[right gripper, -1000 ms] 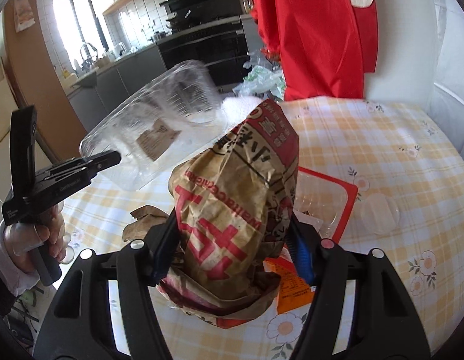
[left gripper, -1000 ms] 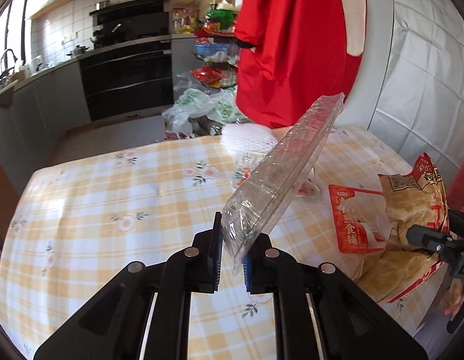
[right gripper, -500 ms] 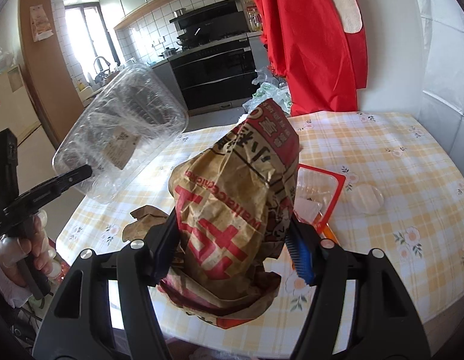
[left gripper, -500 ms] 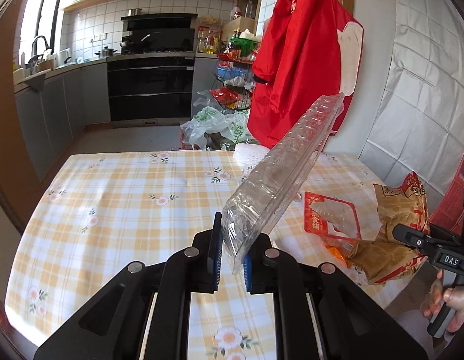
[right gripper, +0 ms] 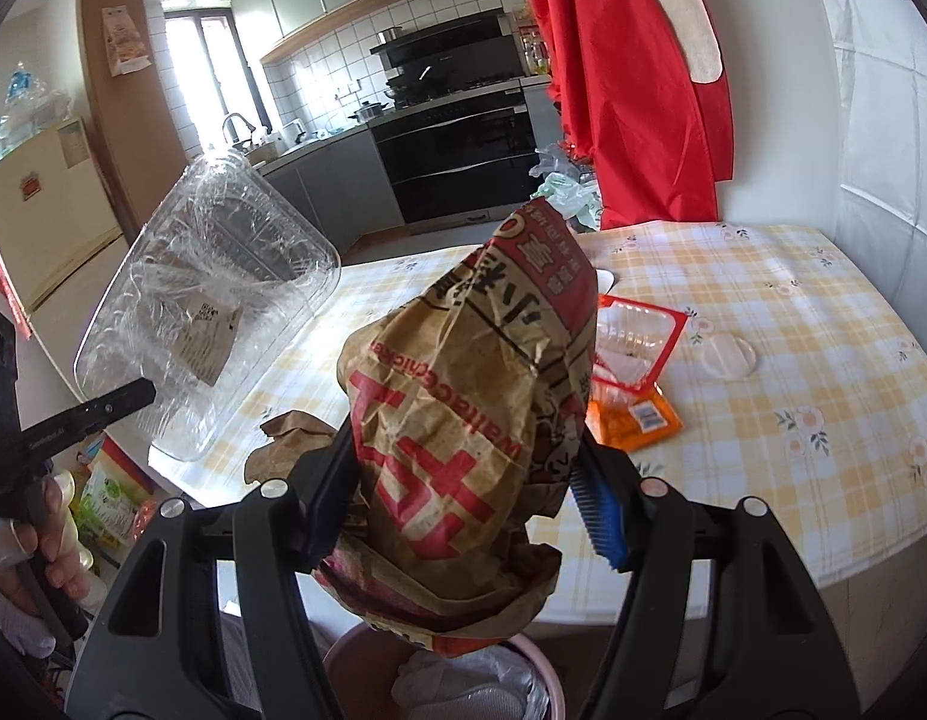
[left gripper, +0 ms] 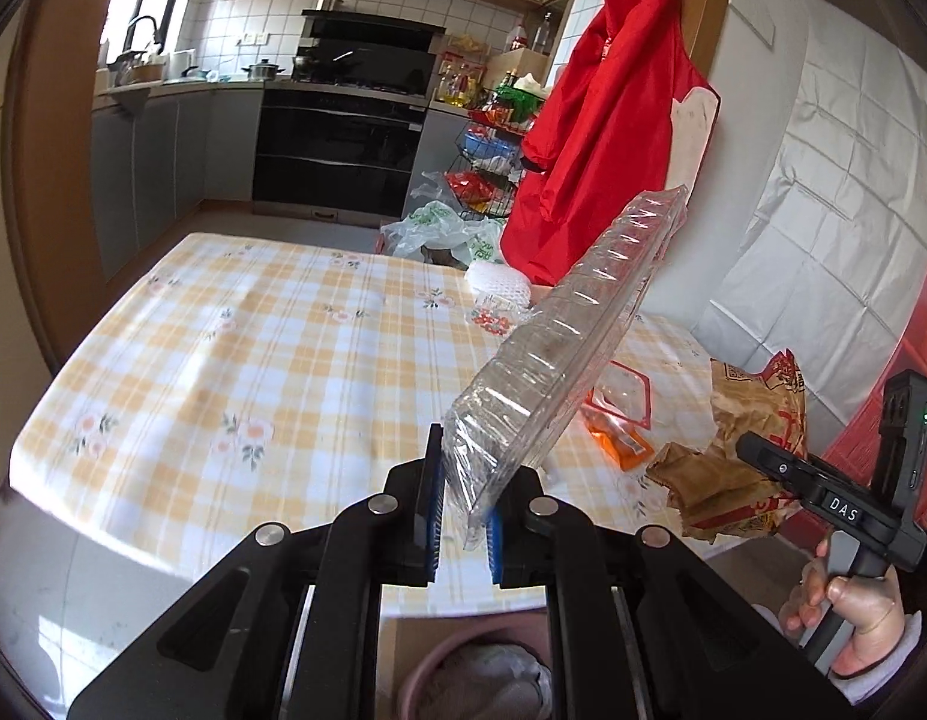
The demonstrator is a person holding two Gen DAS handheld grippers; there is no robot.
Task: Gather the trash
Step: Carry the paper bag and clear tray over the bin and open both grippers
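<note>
My left gripper [left gripper: 463, 510] is shut on the rim of a clear plastic clamshell tray [left gripper: 559, 348], which sticks up and away over the table edge; the same tray [right gripper: 205, 312] shows at the left of the right wrist view. My right gripper [right gripper: 469, 504] is shut on a crumpled brown and red paper food bag [right gripper: 463, 408], also visible as the bag [left gripper: 745, 450] at the right of the left wrist view. Both grippers hang off the near table edge above a pink bin [left gripper: 421, 678], whose rim [right gripper: 343, 654] shows below the bag.
On the yellow checked tablecloth [left gripper: 253, 360] lie a red-framed plastic tray [right gripper: 637, 336], an orange wrapper [right gripper: 637, 420], a clear round lid [right gripper: 730, 354] and a white foam net [left gripper: 499, 282]. A red apron [left gripper: 601, 138] hangs behind. Kitchen counters and an oven [left gripper: 337, 156] stand further off.
Both grippers have pulled back from over the table with their loads still held. The near table edge and the pink bin have come into view beneath them.
</note>
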